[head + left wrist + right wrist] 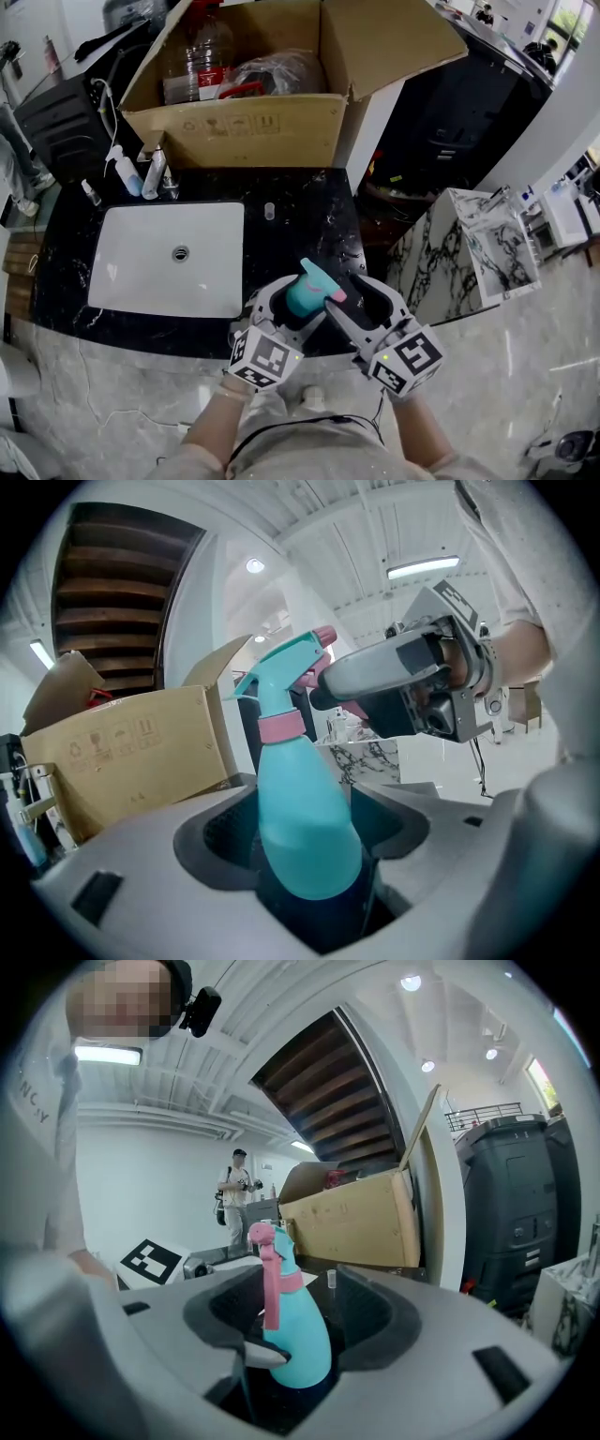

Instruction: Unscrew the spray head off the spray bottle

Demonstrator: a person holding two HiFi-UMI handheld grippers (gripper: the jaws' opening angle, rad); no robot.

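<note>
A teal spray bottle point(305, 292) with a pink collar and pink trigger is held in the air above the counter's front edge. My left gripper point(289, 314) is shut on its body; in the left gripper view the bottle point(305, 827) fills the gap between the dark pads. My right gripper point(352, 292) comes in from the right. In the right gripper view the bottle point(300, 1335) stands between its jaws with a gap showing beside it, so that gripper is open. One right finger point(375, 672) passes just behind the spray head point(286, 672).
A black marble counter point(300, 225) holds a white sink point(141, 272), with small bottles point(131, 173) at its back left and a little vial point(269, 211). An open cardboard box point(244, 131) stands behind it. A marble ledge point(487, 244) lies to the right. A person point(234, 1194) stands far off.
</note>
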